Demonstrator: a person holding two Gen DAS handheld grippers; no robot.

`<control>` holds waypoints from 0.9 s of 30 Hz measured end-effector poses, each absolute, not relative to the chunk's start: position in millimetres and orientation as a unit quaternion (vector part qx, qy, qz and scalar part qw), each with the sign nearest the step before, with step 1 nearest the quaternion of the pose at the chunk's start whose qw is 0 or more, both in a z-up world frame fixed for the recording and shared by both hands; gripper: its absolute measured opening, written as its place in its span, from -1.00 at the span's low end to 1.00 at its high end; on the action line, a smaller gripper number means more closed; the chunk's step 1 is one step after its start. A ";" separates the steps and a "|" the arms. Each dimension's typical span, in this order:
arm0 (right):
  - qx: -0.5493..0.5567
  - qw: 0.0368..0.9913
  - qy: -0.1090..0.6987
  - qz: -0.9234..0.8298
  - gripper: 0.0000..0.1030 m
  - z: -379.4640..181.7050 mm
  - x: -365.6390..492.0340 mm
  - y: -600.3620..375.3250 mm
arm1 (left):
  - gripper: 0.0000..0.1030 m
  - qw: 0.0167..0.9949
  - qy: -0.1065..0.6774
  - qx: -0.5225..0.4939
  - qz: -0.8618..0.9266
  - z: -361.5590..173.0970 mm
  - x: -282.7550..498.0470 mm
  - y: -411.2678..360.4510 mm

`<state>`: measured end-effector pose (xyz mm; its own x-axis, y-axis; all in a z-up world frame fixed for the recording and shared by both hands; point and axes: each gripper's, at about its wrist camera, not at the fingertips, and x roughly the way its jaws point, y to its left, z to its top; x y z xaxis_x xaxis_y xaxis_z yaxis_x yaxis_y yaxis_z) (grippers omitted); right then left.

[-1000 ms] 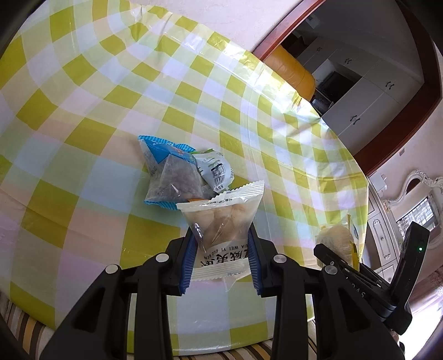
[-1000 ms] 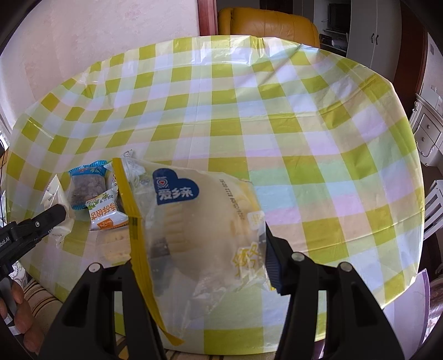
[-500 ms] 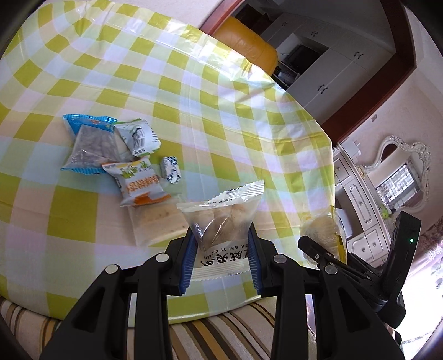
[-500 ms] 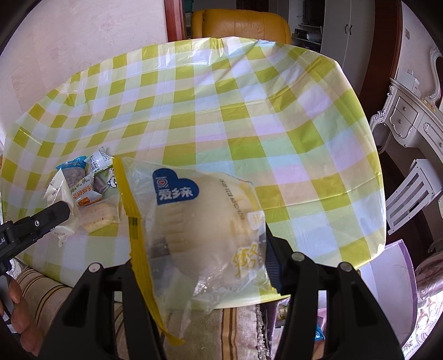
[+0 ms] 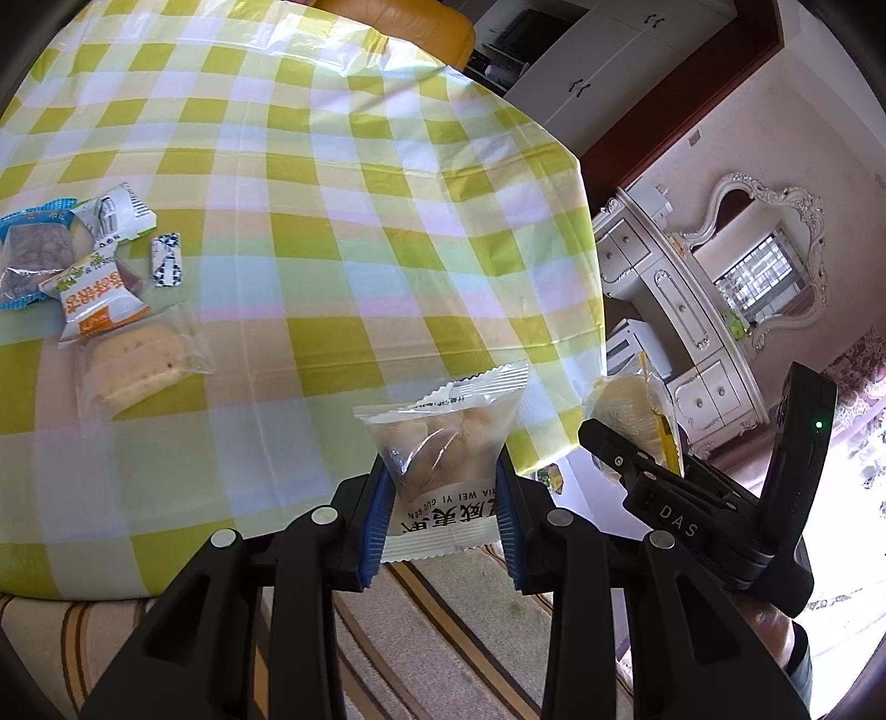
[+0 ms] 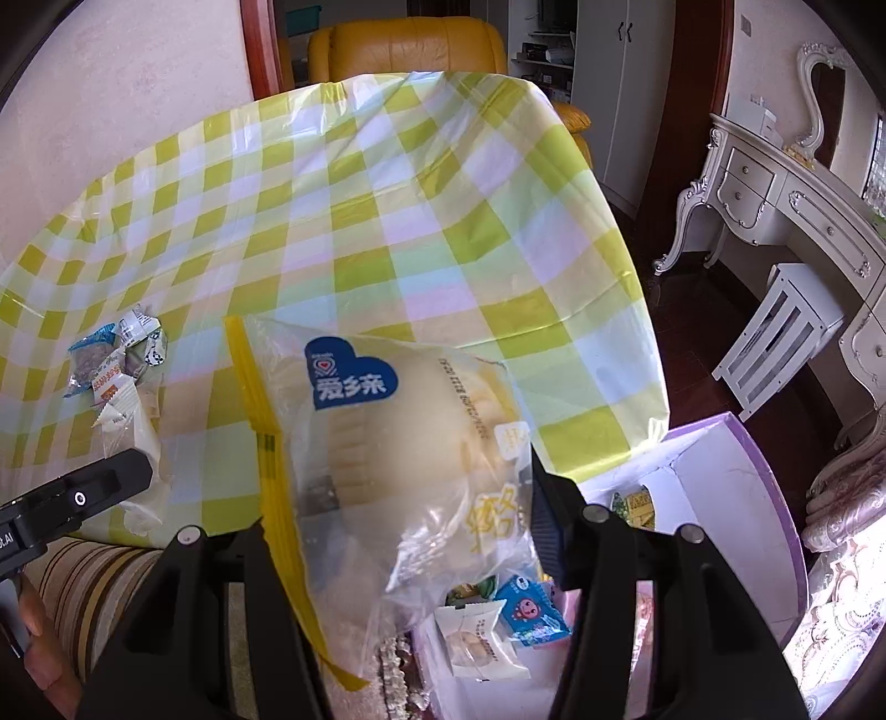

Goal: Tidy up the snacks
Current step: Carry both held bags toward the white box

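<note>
My left gripper (image 5: 441,482) is shut on a small clear snack packet (image 5: 443,437) with a white printed end. It hangs over the near right corner of the checked table (image 5: 332,221). My right gripper (image 6: 404,515) is shut on a large clear bun bag (image 6: 398,437) with a blue heart logo and a yellow edge; its left finger is hidden behind the bag. Below it lies a purple-rimmed white box (image 6: 725,487) with several snacks (image 6: 498,615) inside. A pile of loose snacks (image 5: 83,288) (image 6: 116,365) lies on the table's left side.
An orange leather chair (image 6: 404,50) stands behind the table (image 6: 387,221). A white carved dresser (image 6: 797,216) with a mirror and a white stool (image 6: 786,327) stand at the right. Striped fabric (image 5: 443,626) lies below the table edge. A hand (image 6: 39,637) shows at lower left.
Both grippers have swung right with their packets, from over the table to past its near right corner. The snack pile has slid left in both views and the purple-rimmed box has come into sight.
</note>
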<state>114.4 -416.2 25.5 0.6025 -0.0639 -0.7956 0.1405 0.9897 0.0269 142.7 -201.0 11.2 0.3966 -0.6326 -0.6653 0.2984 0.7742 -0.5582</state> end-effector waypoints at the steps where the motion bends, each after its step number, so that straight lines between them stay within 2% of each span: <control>1: 0.046 0.892 0.444 -0.062 0.05 23.2 111.4 -421.5 | -0.36 0.812 0.475 -0.175 -0.292 9.9 142.4 -207.6; 14: 0.076 0.866 0.476 -0.132 0.05 -12.7 85.3 -484.5 | -0.36 0.762 0.523 -0.092 -0.371 -3.0 129.8 -305.1; 27: 0.104 0.840 0.494 -0.197 0.06 -30.1 68.0 -529.7 | -0.36 0.729 0.546 -0.034 -0.411 -13.2 119.1 -361.0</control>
<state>68.0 -529.7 -30.1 0.4339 -0.2283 -0.8716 0.4332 0.9011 -0.0204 119.1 -361.0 -13.2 0.0646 -0.6362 -0.7688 0.5627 0.6595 -0.4984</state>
